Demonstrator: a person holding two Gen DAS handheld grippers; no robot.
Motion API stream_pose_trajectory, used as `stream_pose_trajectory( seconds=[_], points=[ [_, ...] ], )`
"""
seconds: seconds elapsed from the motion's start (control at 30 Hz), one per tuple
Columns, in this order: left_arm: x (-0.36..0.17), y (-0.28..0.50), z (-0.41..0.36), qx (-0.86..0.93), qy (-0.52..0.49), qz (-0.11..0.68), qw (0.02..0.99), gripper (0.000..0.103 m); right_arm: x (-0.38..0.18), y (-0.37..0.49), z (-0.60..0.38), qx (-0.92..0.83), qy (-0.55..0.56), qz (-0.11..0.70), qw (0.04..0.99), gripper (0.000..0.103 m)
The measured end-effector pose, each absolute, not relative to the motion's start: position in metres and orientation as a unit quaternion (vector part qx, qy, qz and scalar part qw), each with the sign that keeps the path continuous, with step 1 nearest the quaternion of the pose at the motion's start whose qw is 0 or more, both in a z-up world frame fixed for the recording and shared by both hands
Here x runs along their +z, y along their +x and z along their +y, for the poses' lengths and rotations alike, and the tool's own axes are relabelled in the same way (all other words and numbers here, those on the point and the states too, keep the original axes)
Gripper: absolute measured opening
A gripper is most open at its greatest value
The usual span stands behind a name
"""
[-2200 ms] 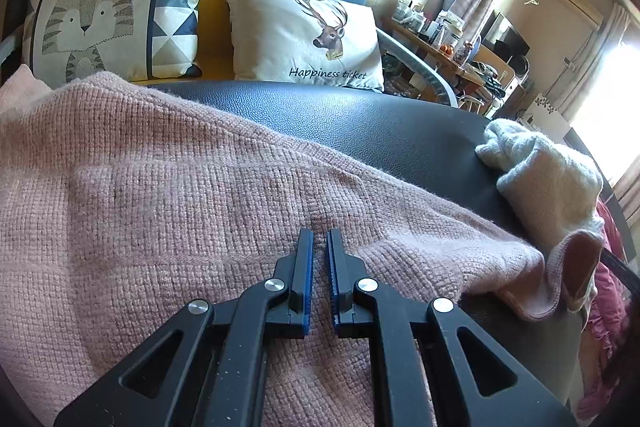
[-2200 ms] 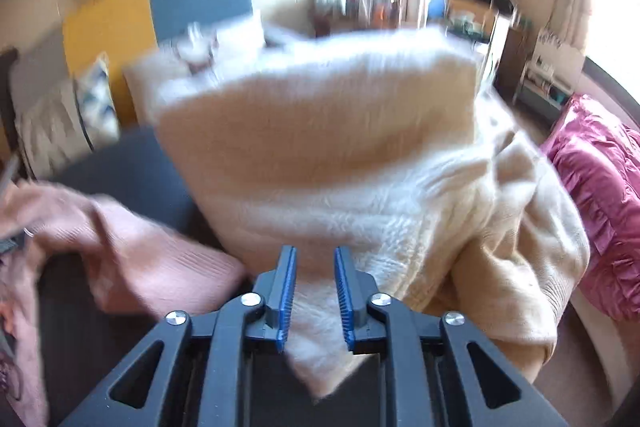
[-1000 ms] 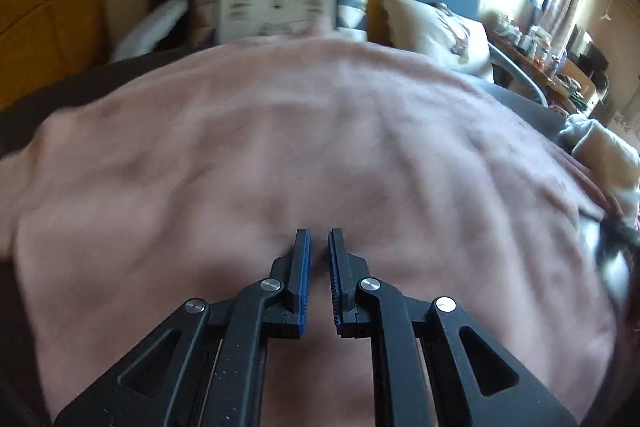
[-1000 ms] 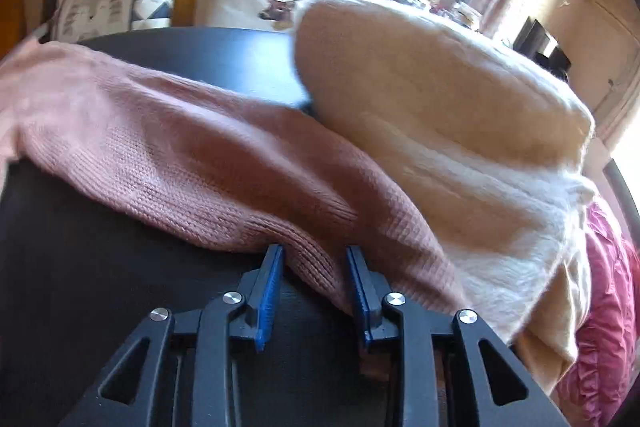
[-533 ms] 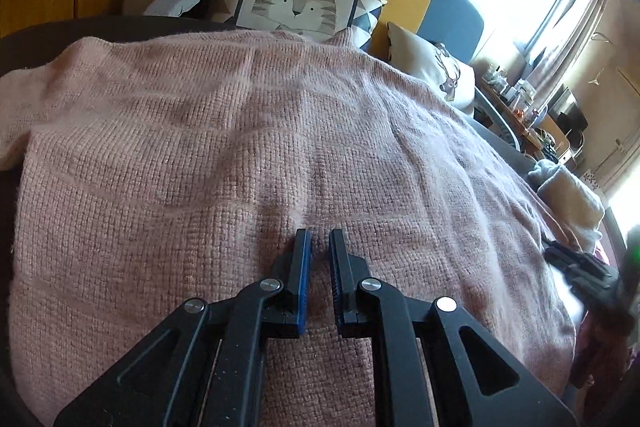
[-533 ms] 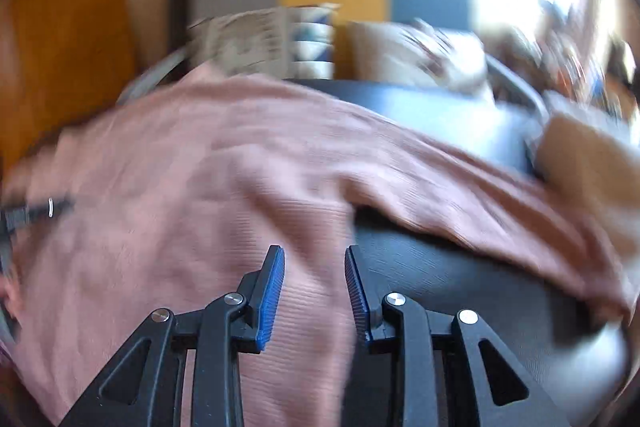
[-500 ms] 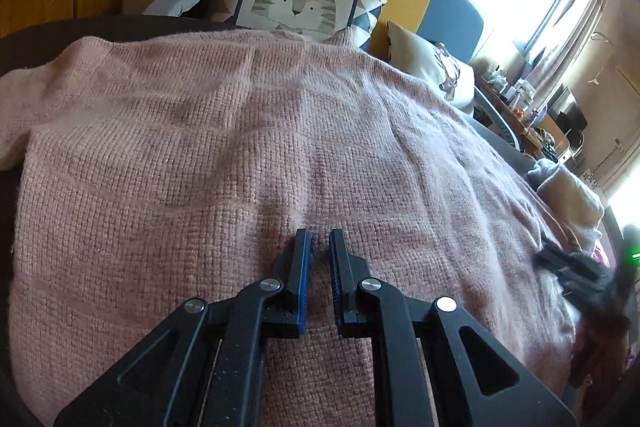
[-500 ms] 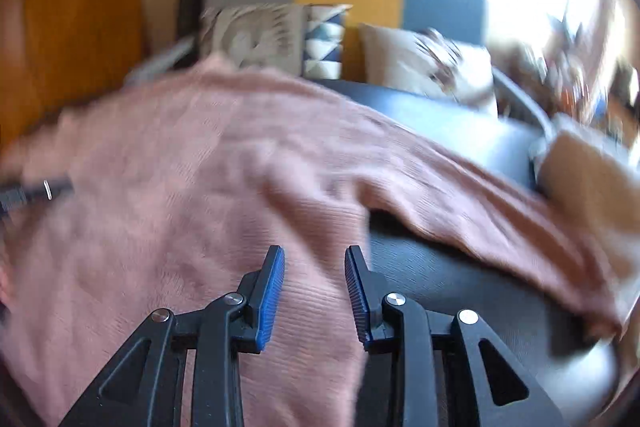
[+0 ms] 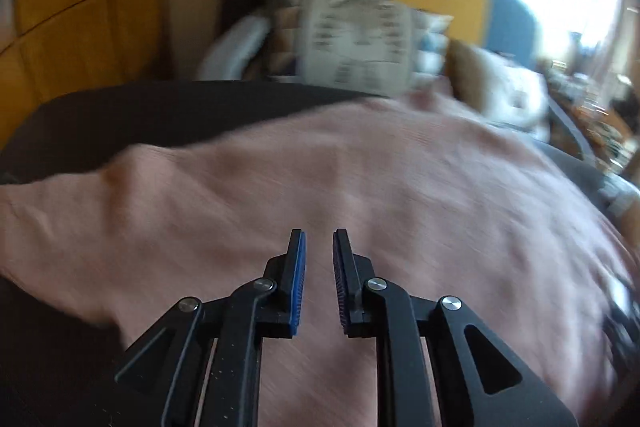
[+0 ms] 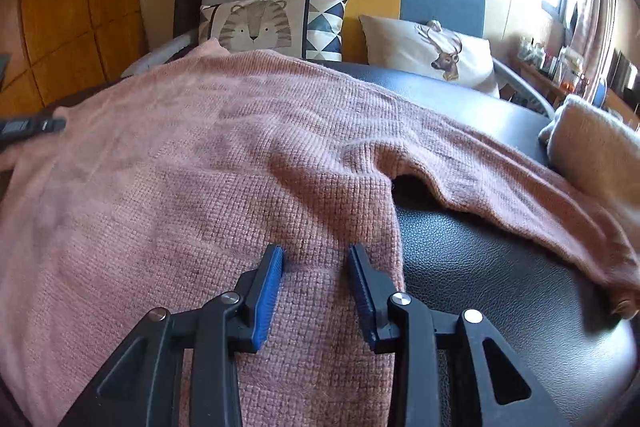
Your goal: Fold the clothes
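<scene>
Both grippers low over pink sweater, fingers parted.

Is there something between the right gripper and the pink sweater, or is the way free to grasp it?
Nothing visible stands in the way. The right gripper is open directly over the pink sweater, near its side edge by the black surface. The cream garment lies far right, apart.

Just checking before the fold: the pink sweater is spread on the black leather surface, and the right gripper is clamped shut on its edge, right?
Not quite. The pink sweater is spread on the black leather surface, but the right gripper is open, its jaws apart over the knit near the side edge. The right wrist view shows it.
</scene>
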State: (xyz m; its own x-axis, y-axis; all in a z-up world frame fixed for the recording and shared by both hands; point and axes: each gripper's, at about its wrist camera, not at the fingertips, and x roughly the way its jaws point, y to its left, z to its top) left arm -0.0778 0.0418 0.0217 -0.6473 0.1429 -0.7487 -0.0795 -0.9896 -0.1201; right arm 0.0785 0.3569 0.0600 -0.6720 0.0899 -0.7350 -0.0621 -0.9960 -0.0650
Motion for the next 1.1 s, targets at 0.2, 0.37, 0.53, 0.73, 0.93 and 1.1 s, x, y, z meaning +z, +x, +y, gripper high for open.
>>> stream_pose_trajectory(
  seconds=[0.2, 0.37, 0.53, 0.73, 0.93, 1.1],
  points=[
    [0.000, -0.112, 0.014, 0.909, -0.416, -0.007, -0.001, 0.021, 0.060, 0.076, 0.351, 0.911, -0.408, -0.038, 0.053, 0.035],
    [0.000, -0.114, 0.002, 0.913, -0.408, 0.022, -0.004, 0.024, 0.061, 0.072, 0.352, 0.908, -0.415, -0.004, 0.057, 0.035],
    [0.001, -0.118, -0.033, 0.912, -0.409, 0.025, -0.034, 0.056, 0.062, 0.064, 0.339, 0.908, -0.418, 0.002, 0.027, 0.037],
    [0.005, -0.121, -0.054, 0.911, -0.409, 0.011, -0.044, 0.057, 0.060, 0.057, 0.316, 0.907, -0.420, -0.021, -0.002, 0.038],
    [0.010, -0.121, -0.045, 0.908, -0.413, 0.037, -0.053, 0.057, 0.058, 0.057, 0.294, 0.902, -0.425, -0.071, -0.011, 0.038],
    [0.045, -0.108, -0.007, 0.931, -0.358, 0.068, -0.013, 0.057, 0.092, 0.041, 0.328, 0.920, -0.388, 0.047, -0.028, 0.037]
  ],
)
